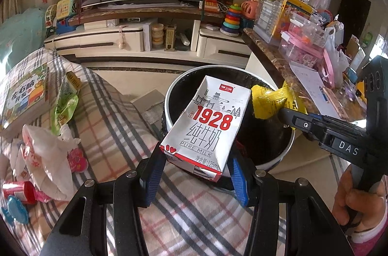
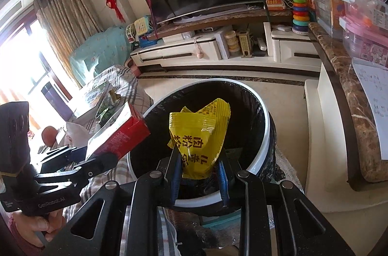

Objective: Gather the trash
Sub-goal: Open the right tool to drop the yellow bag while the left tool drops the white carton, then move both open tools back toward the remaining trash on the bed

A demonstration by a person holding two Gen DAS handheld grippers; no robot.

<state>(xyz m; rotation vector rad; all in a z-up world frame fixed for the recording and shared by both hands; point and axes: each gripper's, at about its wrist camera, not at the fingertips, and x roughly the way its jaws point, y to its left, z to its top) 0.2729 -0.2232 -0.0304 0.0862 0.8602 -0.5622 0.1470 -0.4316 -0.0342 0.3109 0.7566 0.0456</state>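
My left gripper (image 1: 197, 171) is shut on a white and red "1928" milk carton (image 1: 206, 125), held above the near rim of a round white bin (image 1: 169, 91) lined with a black bag. My right gripper (image 2: 198, 173) is shut on a crumpled yellow wrapper (image 2: 200, 135) over the bin's (image 2: 264, 135) open mouth. The left wrist view shows the yellow wrapper (image 1: 269, 102) at the bin's right rim. The right wrist view shows the carton (image 2: 118, 132) at the bin's left side.
On the plaid blanket (image 1: 116, 115) to the left lie a green wrapper (image 1: 64, 105), a white plastic bag (image 1: 46, 154), a book (image 1: 23, 98) and small red and pink items. A marble-topped counter (image 2: 344, 96) with boxes stands right. A TV stand (image 1: 145, 38) is behind the bin.
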